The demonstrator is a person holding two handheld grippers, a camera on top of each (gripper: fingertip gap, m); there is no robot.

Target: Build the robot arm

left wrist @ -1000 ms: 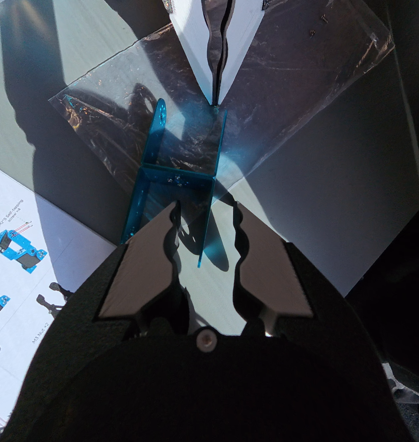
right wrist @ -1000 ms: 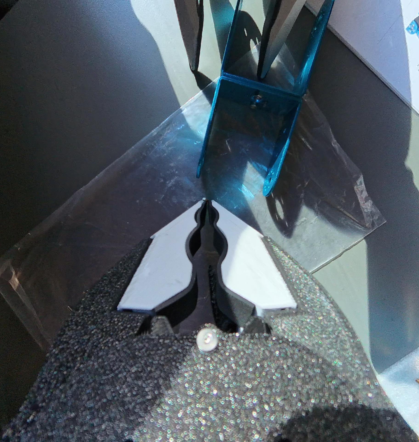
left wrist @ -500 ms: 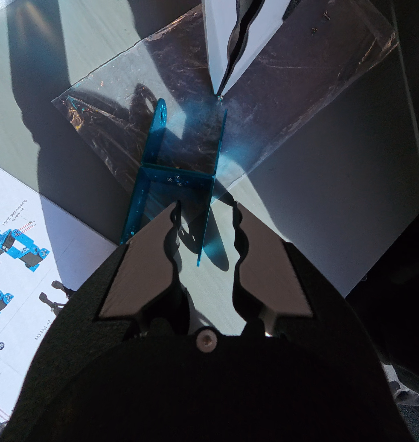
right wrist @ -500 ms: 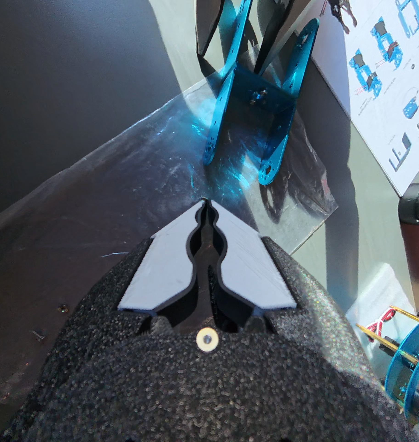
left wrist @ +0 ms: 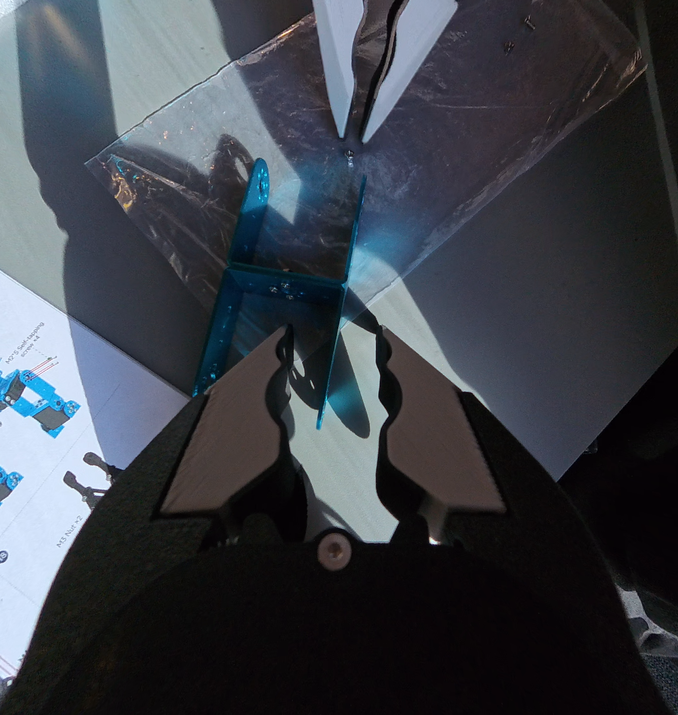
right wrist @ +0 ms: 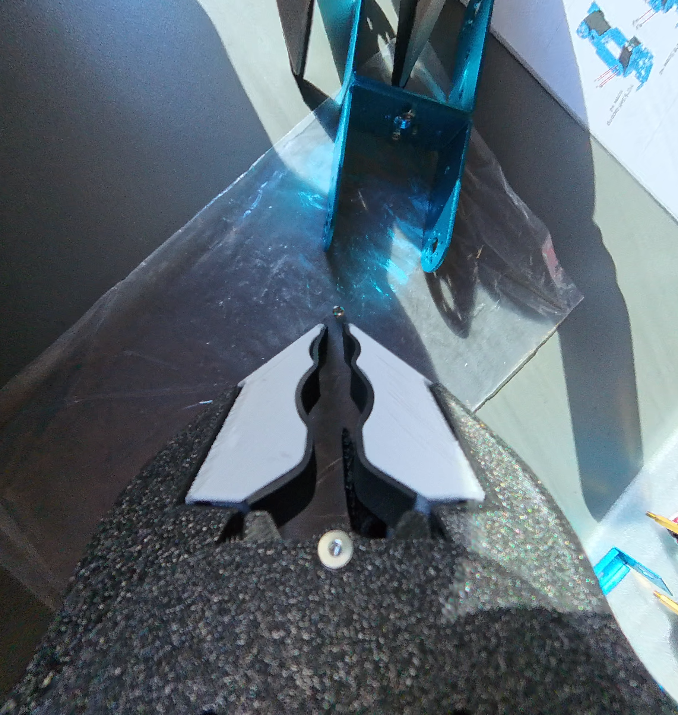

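Two grippers face each other over a clear plastic bag (left wrist: 426,185) that lies flat on the tabletop (left wrist: 523,309).

The left gripper (left wrist: 333,329) has its jaws wide apart. One thin side wall of a blue metal bracket (left wrist: 287,286) stands in the gap between them, and neither finger touches it. The bracket is made of two U-shaped pieces joined back to back, with small screw heads in the middle plate. Its far half rests on the plastic bag and its near half reaches toward the left gripper.

The right gripper (right wrist: 334,324) has its jaws a little apart and holds nothing. A tiny screw (right wrist: 337,310) lies on the bag just past its tips, at 12 o'clock in the right wrist view. The bracket (right wrist: 403,127) stands near, farther along at 12 o'clock.

In the left wrist view the right gripper (left wrist: 353,136) comes down from 12 o'clock, with the tiny screw (left wrist: 348,154) just under its tips. A white paper sheet with pictures (left wrist: 24,406) lies at 9 o'clock. Two more small screws (left wrist: 517,35) lie on the bag at 1 o'clock.

In the right wrist view, blue parts and gold pins (right wrist: 662,572) sit at 4 o'clock.
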